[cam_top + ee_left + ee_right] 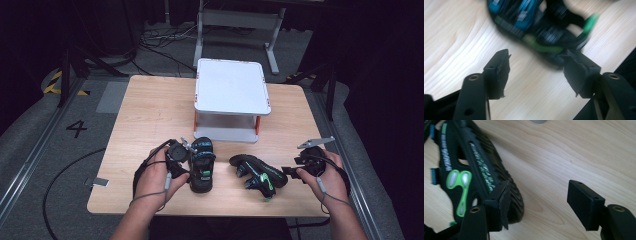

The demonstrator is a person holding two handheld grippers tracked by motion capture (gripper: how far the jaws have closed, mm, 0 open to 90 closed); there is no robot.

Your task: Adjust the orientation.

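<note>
Two black sandals with blue and green trim lie on the wooden table. The left sandal sits sole down, and my left gripper is at its left side. In the left gripper view that sandal is blurred just beyond the left gripper, which is open with bare wood between the pads. The right sandal lies tipped on its side. My right gripper is at its right end, open. In the right gripper view the sandal lies beside the left jaw of the right gripper, with nothing between the pads.
A white two-level stand with orange posts rises at the middle back of the table, just behind the left sandal. Cables trail from both grippers over the person's wrists. The table's front edge is close below both hands.
</note>
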